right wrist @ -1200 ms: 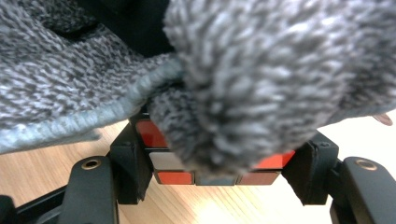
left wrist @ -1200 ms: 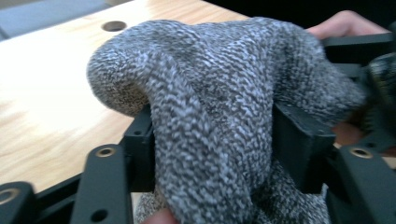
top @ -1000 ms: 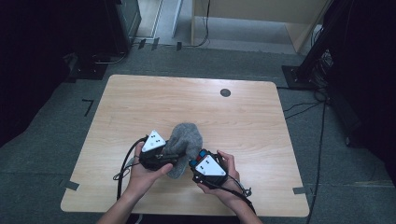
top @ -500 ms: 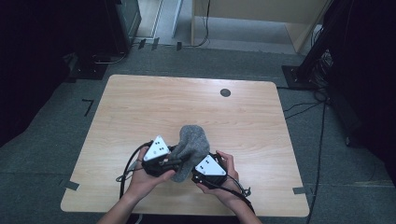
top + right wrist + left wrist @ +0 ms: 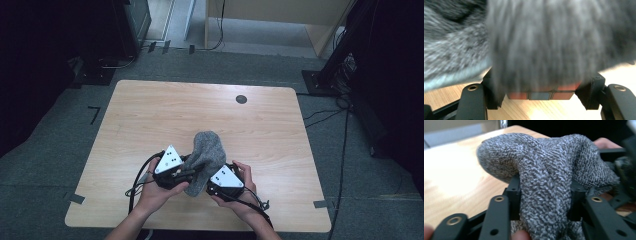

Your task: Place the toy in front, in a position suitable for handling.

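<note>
On the wooden table [image 5: 150, 115], my left gripper [image 5: 544, 200] has just been closing and now pinches the grey sock [image 5: 205, 155]; my right gripper [image 5: 541, 95] clamps a colour cube [image 5: 541, 94] under it. Next, I judge: pull the sock over the cube.

Blk hand-held gripper [image 5: 192, 172] w/ grey dotted plate, cable.

The sock [image 5: 206, 159] lies near the front edge of the table [image 5: 150, 115], between the left gripper [image 5: 186, 173] and the right gripper [image 5: 212, 186]. Part of the sock drapes over a cube [image 5: 541, 94] set between the right gripper's jaws.
</note>
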Available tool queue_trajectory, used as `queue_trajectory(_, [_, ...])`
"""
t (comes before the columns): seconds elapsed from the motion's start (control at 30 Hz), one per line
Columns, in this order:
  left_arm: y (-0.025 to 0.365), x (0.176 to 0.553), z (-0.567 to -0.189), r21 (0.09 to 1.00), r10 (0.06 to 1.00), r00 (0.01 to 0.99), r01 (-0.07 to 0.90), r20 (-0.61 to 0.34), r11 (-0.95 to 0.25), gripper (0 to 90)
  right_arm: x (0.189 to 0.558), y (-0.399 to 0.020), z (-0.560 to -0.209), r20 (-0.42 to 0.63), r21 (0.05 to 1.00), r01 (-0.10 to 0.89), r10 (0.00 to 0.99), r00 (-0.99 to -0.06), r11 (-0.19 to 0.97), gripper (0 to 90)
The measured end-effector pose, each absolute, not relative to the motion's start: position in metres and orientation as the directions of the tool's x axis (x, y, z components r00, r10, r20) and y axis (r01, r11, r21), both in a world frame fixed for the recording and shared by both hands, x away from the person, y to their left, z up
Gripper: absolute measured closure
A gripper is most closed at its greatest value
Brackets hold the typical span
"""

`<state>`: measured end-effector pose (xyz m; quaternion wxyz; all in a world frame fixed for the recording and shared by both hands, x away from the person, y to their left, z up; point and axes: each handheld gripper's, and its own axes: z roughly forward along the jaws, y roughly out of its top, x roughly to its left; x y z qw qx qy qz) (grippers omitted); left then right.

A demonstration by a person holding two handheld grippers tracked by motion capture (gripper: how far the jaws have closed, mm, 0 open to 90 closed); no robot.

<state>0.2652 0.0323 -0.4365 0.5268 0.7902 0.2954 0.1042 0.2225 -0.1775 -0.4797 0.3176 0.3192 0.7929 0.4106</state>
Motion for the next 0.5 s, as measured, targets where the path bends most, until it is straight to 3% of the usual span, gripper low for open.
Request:
queue_trajectory(0.03, [0.045, 0.276, -0.440, 0.874, 0.574, 0.775, 0.443, -0.262, -0.199, 65.2, 0.223, -0.179, -0.479, -0.241, 0.855, 0.245, 0.770, -0.591, 0.456, 34.5])
queue_trajectory(0.2, [0.054, 0.285, -0.446, 0.843, 0.552, 0.745, 0.522, -0.374, -0.134, 68.2, 0.222, -0.182, -0.477, -0.213, 0.875, 0.240, 0.780, -0.589, 0.420, 34.5])
queue_trajectory(0.33, [0.050, 0.280, -0.441, 0.869, 0.450, 0.810, 0.477, -0.376, -0.133, 64.6, 0.222, -0.184, -0.477, -0.225, 0.875, 0.231, 0.781, -0.583, 0.425, 34.5])
queue_trajectory(0.43, [0.050, 0.282, -0.442, 0.870, 0.502, 0.790, 0.474, -0.352, -0.137, 63.0, 0.223, -0.187, -0.475, -0.207, 0.888, 0.228, 0.789, -0.578, 0.400, 34.6])
queue_trajectory(0.5, [0.056, 0.289, -0.446, 0.846, 0.535, 0.744, 0.525, -0.401, -0.095, 65.1, 0.221, -0.187, -0.474, -0.214, 0.889, 0.220, 0.791, -0.574, 0.401, 34.5])
